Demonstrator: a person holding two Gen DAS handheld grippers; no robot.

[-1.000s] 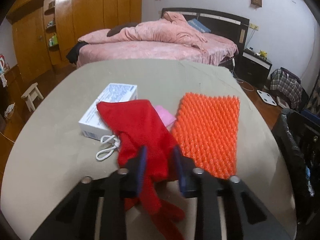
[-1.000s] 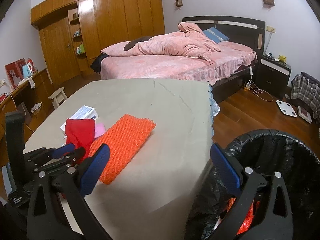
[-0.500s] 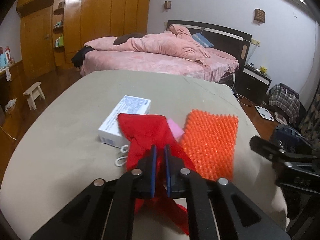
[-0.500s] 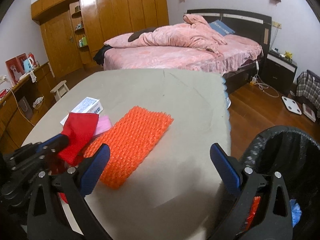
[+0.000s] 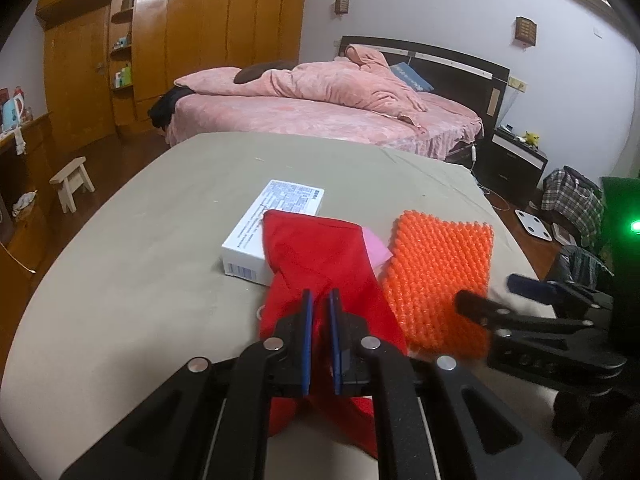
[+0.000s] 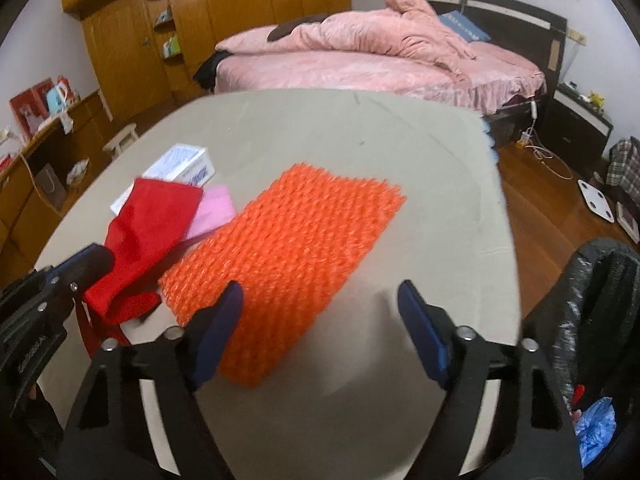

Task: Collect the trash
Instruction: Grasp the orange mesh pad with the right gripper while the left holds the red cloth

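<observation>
The left tool (image 5: 320, 332) has clamped onto the red cloth pouch (image 5: 320, 256) and lifted its near end off the bench. The right tool (image 6: 320, 312), its jaws just narrowing with nothing gripped, has swung from the black-lined bin (image 6: 592, 320) to the orange knobbly bubble-wrap sheet (image 6: 288, 256).

left gripper (image 5: 320, 312) clamped, right gripper (image 6: 320, 308) jaws closing

On the table (image 5: 132, 264), the box (image 5: 276, 224) lies left of the pouch (image 5: 320, 256), the bubble wrap (image 5: 440, 272) right.
</observation>
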